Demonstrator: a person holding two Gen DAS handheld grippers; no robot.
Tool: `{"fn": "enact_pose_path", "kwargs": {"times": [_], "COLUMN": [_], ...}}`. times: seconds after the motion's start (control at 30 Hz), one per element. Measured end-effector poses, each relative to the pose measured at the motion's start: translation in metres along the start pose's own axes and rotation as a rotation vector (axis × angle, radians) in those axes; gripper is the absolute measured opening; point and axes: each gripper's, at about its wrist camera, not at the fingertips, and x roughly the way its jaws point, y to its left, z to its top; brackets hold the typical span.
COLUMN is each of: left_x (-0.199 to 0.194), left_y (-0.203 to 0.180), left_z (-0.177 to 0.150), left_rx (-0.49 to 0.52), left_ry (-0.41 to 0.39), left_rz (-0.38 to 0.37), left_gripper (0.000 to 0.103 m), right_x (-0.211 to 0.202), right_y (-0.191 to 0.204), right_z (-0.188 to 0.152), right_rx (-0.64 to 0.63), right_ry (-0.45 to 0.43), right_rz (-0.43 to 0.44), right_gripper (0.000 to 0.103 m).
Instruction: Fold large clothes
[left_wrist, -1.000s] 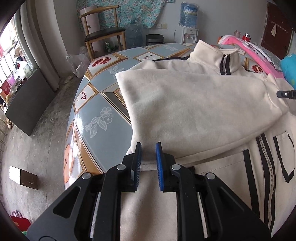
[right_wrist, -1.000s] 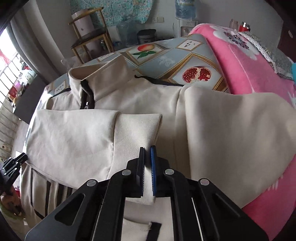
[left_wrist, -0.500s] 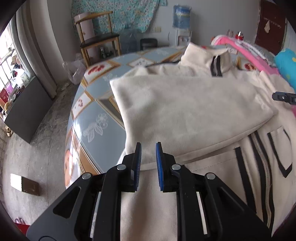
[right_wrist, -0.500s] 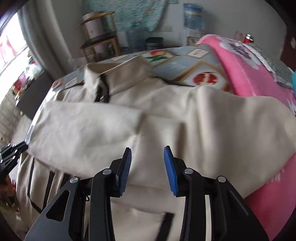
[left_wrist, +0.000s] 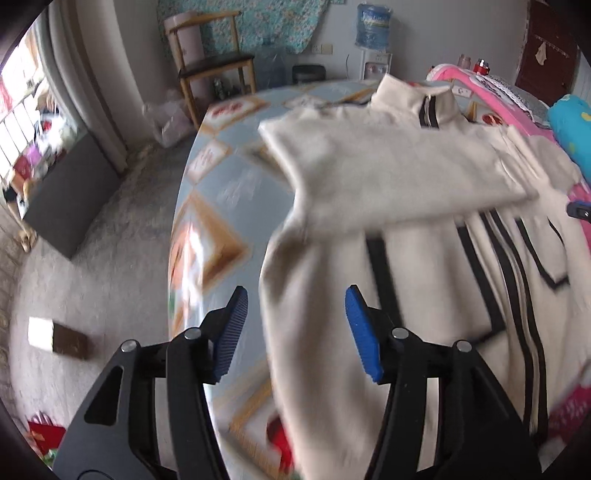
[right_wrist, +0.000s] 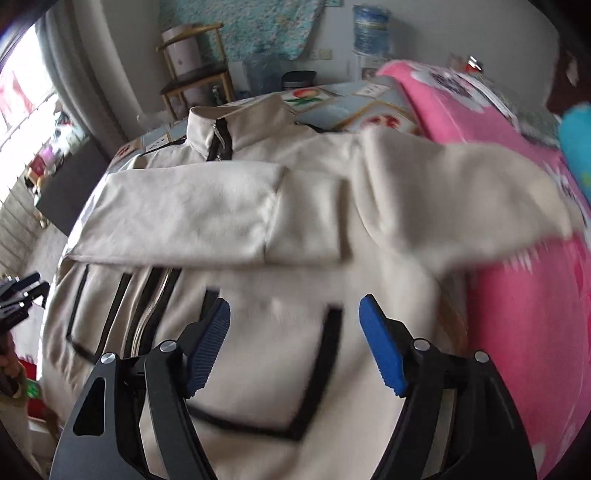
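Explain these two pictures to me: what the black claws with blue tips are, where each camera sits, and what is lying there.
No robot here: a person holds a two-finger gripper in each hand, with a fisheye camera on each looking along the fingers. One picture comes from the left gripper, the other from the right gripper. A cream jacket with black trim lies zipped on a patterned table, both sleeves folded across its chest. A pink blanket lies beside it. Both grippers' jaws are opening; neither holds anything.
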Motion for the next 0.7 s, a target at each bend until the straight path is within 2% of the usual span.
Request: {"fn": "enact_pose_path", "kwargs": {"times": [0.17, 0.3, 0.33, 0.37, 0.47, 0.53, 0.6, 0.7], "left_x": [-0.024, -0.035, -0.036, -0.036, -0.032, -0.034, -0.035, -0.035], "left_y": [0.019, 0.010, 0.008, 0.006, 0.003, 0.003, 0.004, 0.006], "left_z": [-0.061, -0.096, -0.102, -0.108, -0.122, -0.130, -0.134, -0.136], "left_rx": [-0.094, -0.106, -0.107, -0.109, -0.140, -0.162, -0.180, -0.209], "left_ry": [0.056, 0.063, 0.062, 0.062, 0.088, 0.072, 0.070, 0.068], "left_rz": [-0.109, -0.159, -0.167, -0.170, -0.180, -0.177, -0.187, -0.203], "left_gripper": [0.053, 0.051, 0.048, 0.042, 0.029, 0.027, 0.027, 0.027], "right_x": [-0.039, -0.060, -0.064, -0.068, -0.070, -0.069, -0.065, -0.061], "right_y": [-0.041, -0.056, -0.058, -0.060, -0.061, -0.062, -0.060, -0.055], "right_z": [-0.079, -0.127, -0.139, -0.148, -0.168, -0.180, -0.187, -0.190], "right_rx": [0.180, 0.253, 0.268, 0.280, 0.299, 0.305, 0.312, 0.303], "right_ry": [0.026, 0.025, 0.022, 0.021, 0.032, 0.046, 0.059, 0.052], "right_rz": [-0.002, -0.063, -0.076, -0.077, -0.078, -0.069, -0.054, -0.047], "right_gripper": [0.071, 0.071, 0.071, 0.071, 0.071, 0.067, 0.057, 0.053]}}
